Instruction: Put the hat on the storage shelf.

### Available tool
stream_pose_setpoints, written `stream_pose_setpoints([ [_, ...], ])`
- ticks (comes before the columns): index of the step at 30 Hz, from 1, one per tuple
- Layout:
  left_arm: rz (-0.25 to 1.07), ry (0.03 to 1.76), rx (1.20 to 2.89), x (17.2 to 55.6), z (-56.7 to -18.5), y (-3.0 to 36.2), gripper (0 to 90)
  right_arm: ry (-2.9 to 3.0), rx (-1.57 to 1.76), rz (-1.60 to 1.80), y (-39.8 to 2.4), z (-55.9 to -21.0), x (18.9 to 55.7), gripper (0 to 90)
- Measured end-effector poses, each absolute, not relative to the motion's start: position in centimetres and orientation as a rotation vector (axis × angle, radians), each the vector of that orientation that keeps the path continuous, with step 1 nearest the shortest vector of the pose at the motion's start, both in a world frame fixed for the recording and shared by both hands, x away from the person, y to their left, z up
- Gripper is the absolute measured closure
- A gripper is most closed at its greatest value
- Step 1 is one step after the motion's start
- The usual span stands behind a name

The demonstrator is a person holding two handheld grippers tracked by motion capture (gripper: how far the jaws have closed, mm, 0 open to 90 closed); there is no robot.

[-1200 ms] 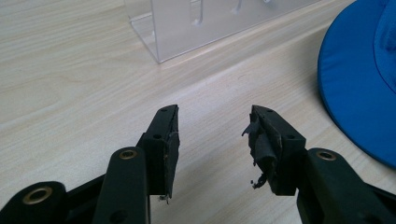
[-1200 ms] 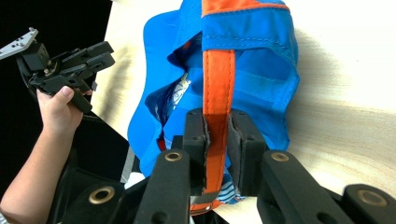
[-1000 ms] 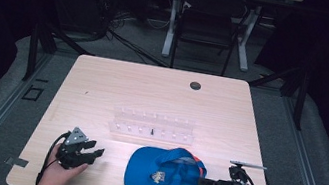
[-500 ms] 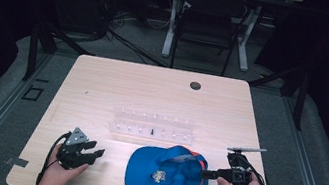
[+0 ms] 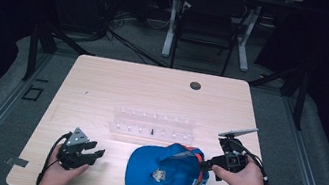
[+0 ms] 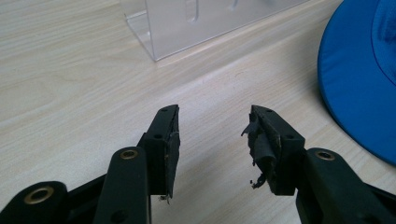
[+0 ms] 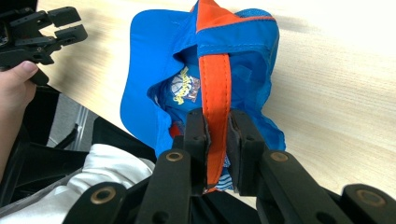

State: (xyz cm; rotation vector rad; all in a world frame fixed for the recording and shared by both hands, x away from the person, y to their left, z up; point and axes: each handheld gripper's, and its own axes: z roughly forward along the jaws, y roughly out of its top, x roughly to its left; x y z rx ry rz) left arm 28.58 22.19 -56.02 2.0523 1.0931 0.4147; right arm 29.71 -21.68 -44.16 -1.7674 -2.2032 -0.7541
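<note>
A blue cap (image 5: 167,171) with orange trim lies upside down near the table's front edge, its brim to the left. My right gripper (image 5: 204,164) is shut on the cap's orange back strap (image 7: 215,88), pinched between both pads and lifted a little off the wood. My left gripper (image 5: 94,153) stands open over bare wood to the left of the cap, nothing between its fingers (image 6: 166,144). The cap's blue brim (image 6: 359,74) lies to the right in the left gripper view.
A clear acrylic rack (image 5: 153,125) stands just behind the cap at mid-table; its corner (image 6: 187,23) is close ahead of the left gripper. A round black grommet (image 5: 195,85) sits at the far edge. A chair stands beyond the table.
My right gripper has moved up and back with the cap's strap, tilting; the cap's rear has lifted and bunched. The left gripper has stayed in place.
</note>
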Motion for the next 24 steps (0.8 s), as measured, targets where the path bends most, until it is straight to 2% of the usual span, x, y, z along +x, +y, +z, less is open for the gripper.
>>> stream_pose_setpoints([
  [12, 0.411, 1.091, 2.052, 28.6, -56.0, 22.2, 53.4, -2.19, -1.748, -0.664, -20.2, -41.3, 31.3, 79.0],
  [24, 0.411, 1.087, 2.054, 28.6, -56.1, 22.2, 53.4, -2.115, -1.666, -0.718, -18.0, -38.2, 32.1, 79.0],
])
